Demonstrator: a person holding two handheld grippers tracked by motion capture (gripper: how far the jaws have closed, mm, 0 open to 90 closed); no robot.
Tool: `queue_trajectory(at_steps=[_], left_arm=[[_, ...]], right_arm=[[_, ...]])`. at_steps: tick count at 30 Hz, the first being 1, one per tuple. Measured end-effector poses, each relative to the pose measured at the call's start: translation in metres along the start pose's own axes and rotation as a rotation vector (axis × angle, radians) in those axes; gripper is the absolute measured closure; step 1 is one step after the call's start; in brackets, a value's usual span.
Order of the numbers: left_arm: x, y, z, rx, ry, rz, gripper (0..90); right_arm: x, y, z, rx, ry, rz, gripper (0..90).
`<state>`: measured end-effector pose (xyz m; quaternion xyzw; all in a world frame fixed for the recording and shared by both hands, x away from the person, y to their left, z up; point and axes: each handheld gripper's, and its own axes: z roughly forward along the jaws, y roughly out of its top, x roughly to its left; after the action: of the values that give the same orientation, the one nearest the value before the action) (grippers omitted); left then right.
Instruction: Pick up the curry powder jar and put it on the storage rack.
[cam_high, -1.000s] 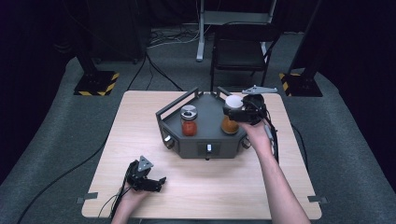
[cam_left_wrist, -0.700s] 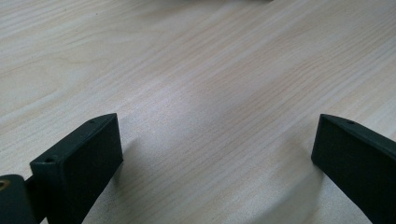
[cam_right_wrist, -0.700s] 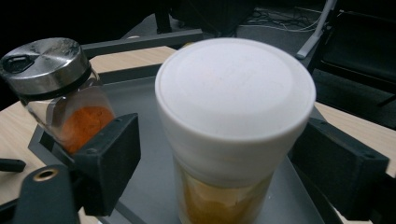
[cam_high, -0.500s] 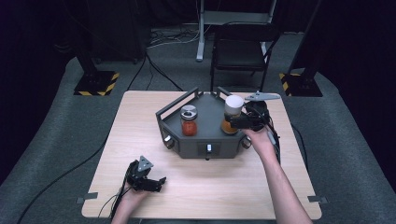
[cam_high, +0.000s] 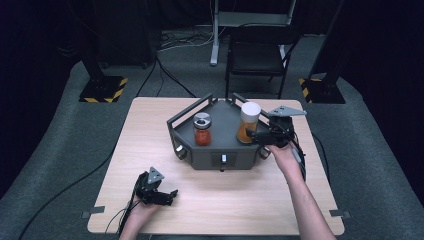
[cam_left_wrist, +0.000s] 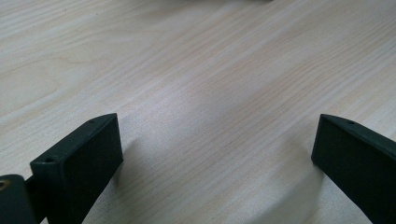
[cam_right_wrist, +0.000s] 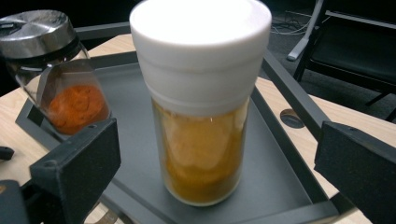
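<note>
A dark grey tray (cam_high: 220, 161) sits mid-table. In it stand a jar with a white lid (cam_high: 249, 122) holding yellow-orange contents, at the right, and a metal-lidded jar (cam_high: 202, 129) of red-orange powder, at the left. My right gripper (cam_high: 256, 135) is open at the tray's right side. In the right gripper view the white-lidded jar (cam_right_wrist: 201, 107) stands upright on the tray floor (cam_right_wrist: 280, 154) between the spread jaws of the right gripper (cam_right_wrist: 219, 144), untouched, with the metal-lidded jar (cam_right_wrist: 60, 79) behind at the left. My left gripper (cam_high: 169, 195) rests open near the table's front left, and the left gripper (cam_left_wrist: 215, 135) has bare wood between its jaws.
The wooden table (cam_high: 240, 200) has free room in front of the tray and along its left side. Behind the table stands a black chair (cam_high: 257, 55). Striped stand bases (cam_high: 102, 89) sit on the floor at both back corners, with cables trailing.
The right gripper brought the white-lidded jar down onto the tray, let go of it and drew back slightly toward me. The left gripper has not moved.
</note>
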<state>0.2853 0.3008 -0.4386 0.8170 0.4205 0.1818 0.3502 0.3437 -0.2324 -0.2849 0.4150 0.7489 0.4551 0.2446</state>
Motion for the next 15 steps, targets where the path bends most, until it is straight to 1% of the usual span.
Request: queue_trajectory(at_steps=[3,5,8,11,15], left_arm=[[0.0,0.0,0.0,0.0,0.0,0.0,1.6],[0.0,0.0,0.0,0.0,0.0,0.001,1.6],[0.0,0.0,0.0,0.0,0.0,0.001,1.6],[0.0,0.0,0.0,0.0,0.001,0.001,1.6],[0.0,0.0,0.0,0.0,0.001,0.001,1.6]], right_arm=[[-0.003,-0.006,-0.002,0.0,0.0,0.003,0.0],[0.0,-0.005,-0.002,0.035,-0.023,-0.004,0.0],[-0.002,-0.014,-0.005,0.018,-0.018,-0.003,0.2],[-0.004,-0.019,-0.007,0.025,-0.017,-0.002,0.5],[-0.007,-0.028,-0.011,0.017,-0.012,0.01,0.6]])
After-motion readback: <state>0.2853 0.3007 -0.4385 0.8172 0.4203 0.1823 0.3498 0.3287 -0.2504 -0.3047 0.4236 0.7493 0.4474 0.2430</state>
